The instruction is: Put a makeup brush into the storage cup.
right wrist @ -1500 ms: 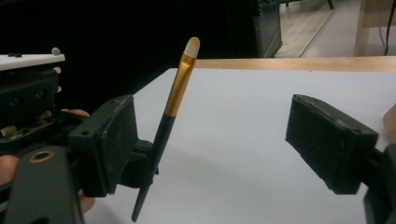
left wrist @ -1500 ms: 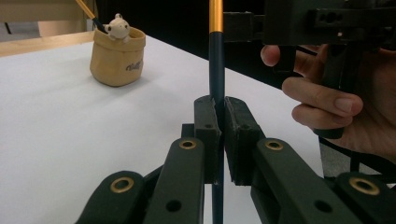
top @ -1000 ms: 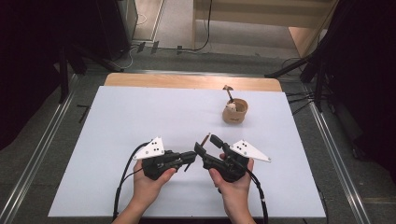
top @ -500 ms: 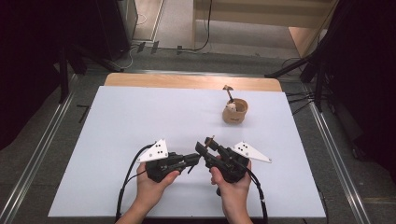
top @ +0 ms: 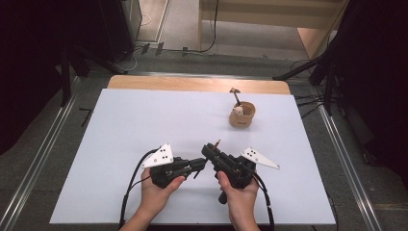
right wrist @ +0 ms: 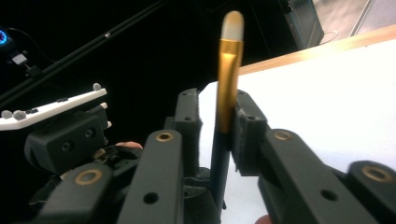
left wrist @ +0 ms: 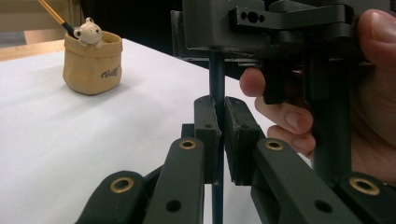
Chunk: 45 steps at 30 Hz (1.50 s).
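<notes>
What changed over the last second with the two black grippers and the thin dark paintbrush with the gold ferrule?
Barely anything: the left gripper crept slightly toward the right gripper. No grasp visibly changed: the left stays shut on the paintbrush handle, and the right's jaws stand loosely around its ferrule. The tan pot with a small bear figure stayed put.

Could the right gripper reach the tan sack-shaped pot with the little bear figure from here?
Probably yes: bare white table lies between the right gripper and the tan sack-shaped pot, though a dark-handled, gold-ferruled brush already sits between its fingers.
</notes>
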Each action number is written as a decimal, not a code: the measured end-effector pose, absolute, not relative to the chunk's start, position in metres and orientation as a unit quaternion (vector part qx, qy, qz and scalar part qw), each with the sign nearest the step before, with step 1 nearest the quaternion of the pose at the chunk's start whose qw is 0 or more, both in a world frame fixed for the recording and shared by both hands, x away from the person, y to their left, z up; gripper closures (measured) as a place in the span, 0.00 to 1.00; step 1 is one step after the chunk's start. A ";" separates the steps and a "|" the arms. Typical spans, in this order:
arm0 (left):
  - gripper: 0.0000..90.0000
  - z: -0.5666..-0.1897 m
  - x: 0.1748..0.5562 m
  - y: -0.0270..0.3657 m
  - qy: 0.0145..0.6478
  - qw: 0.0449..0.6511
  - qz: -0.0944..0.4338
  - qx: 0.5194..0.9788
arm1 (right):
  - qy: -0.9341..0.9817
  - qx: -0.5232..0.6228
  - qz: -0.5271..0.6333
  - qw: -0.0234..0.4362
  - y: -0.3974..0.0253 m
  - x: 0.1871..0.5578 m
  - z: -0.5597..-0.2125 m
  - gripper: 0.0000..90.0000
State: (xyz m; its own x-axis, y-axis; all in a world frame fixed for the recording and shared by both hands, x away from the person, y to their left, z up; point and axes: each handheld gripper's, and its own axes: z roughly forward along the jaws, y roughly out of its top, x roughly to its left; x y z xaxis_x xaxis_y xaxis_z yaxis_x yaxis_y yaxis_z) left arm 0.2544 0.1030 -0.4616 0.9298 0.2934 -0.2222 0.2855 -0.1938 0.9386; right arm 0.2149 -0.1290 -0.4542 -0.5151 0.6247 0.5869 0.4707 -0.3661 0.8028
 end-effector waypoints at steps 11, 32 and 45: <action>0.90 -0.461 0.252 0.104 0.191 0.619 0.013 0.761 | 0.567 0.480 0.665 0.076 -0.130 0.213 -0.451 0.94; 0.17 -0.461 0.254 0.116 0.201 0.623 0.000 0.756 | 0.578 0.474 0.650 0.137 -0.143 0.214 -0.444 0.94; 0.00 -0.461 0.255 0.134 0.235 0.617 0.031 0.751 | 0.587 0.466 0.641 0.166 -0.145 0.214 -0.442 0.94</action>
